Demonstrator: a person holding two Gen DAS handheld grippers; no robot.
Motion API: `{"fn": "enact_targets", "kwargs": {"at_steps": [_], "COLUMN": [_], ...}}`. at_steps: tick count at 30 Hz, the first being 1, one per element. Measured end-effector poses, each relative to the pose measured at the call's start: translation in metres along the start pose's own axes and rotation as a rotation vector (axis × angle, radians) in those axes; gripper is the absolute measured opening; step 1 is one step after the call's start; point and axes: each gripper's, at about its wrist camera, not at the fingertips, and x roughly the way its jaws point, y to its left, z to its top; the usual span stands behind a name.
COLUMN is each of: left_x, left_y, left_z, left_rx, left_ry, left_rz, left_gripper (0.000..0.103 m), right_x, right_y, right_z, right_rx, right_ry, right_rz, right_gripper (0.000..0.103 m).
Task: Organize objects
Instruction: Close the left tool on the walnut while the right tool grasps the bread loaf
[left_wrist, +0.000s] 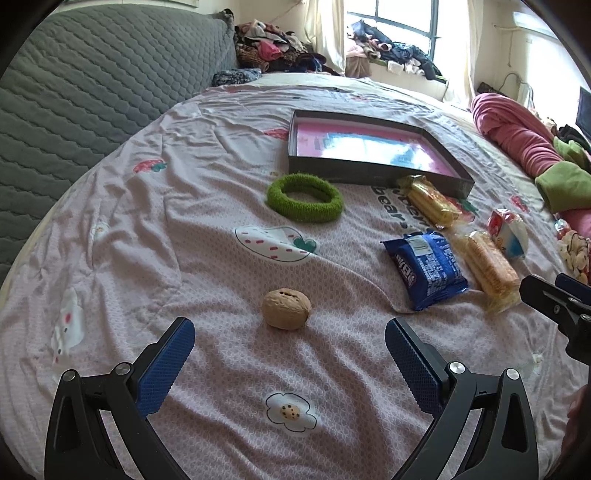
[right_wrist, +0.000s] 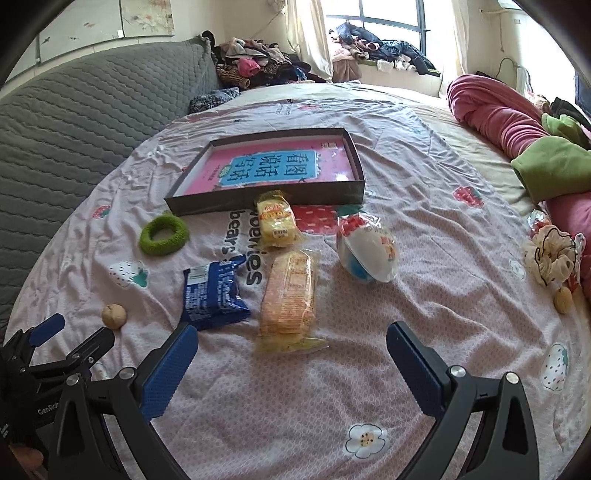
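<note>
Walnut (left_wrist: 286, 308) lies between the spread left hand-held gripper (left_wrist: 290, 334); the orange cracker pack (right_wrist: 290, 295) runs lengthwise away from the spread right hand-held gripper (right_wrist: 291, 338).

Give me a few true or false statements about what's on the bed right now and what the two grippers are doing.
1. The left hand-held gripper is open with a walnut just ahead of it. True.
2. The green ring lies inside the dark tray. False: it lies on the bedspread in front of the tray.
3. The right hand-held gripper is shut on the blue snack packet. False: it is open and empty.
4. A yellow cracker packet touches the tray's front wall. True.
</note>
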Motion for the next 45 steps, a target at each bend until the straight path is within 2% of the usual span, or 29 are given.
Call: {"fn": "enact_targets", "kwargs": {"at_steps": [11, 16, 18, 21, 23, 27, 29, 31, 35, 42, 45], "left_x": [0.017, 0.019, 0.019, 0.024, 0.029, 0.035, 0.036, 0.039, 0.048, 0.051, 0.05], "left_y": [0.006, 0.0, 0.001, 0.001, 0.002, 0.003, 0.002, 0.001, 0.002, 0.001, 0.001], "left_z": [0.005, 0.01, 0.011, 0.011, 0.011, 0.01, 0.009, 0.009, 0.007, 0.007, 0.007], "left_rx": [-0.023, 0.006, -0.003, -0.008, -0.013, -0.023, -0.017, -0.014, -0.021, -0.016, -0.017], "left_ry": [0.02, -0.002, -0.006, 0.012, 0.029, 0.036, 0.035, 0.043, 0.076, 0.083, 0.083], "left_rz": [-0.003, 0.038, 0.022, -0.003, -0.01, -0.01, -0.008, -0.015, -0.034, -0.047, -0.056], "left_gripper": [0.103, 0.102, 0.102, 0.094, 0.093, 0.091, 0.087, 0.073, 0.065, 0.052, 0.046], "right_x": [0.021, 0.03, 0.033, 0.039, 0.043, 0.048, 0.05, 0.052, 0.058, 0.064, 0.066], "right_y": [-0.006, -0.01, -0.01, -0.008, -0.006, -0.004, -0.004, -0.003, -0.001, 0.001, 0.003], "right_z": [0.003, 0.003, 0.003, 0.003, 0.002, 0.001, 0.002, 0.003, 0.004, 0.006, 0.007], "right_rx": [0.02, 0.048, 0.046, 0.037, 0.034, 0.035, 0.04, 0.045, 0.04, 0.035, 0.027], "right_ry": [0.032, 0.05, 0.057, 0.076, 0.086, 0.095, 0.099, 0.102, 0.119, 0.118, 0.123], "right_rz": [-0.015, -0.007, -0.012, -0.018, -0.021, -0.027, -0.025, -0.023, -0.03, -0.043, -0.048], "right_gripper": [0.103, 0.103, 0.1, 0.095, 0.089, 0.086, 0.08, 0.075, 0.069, 0.062, 0.053]}}
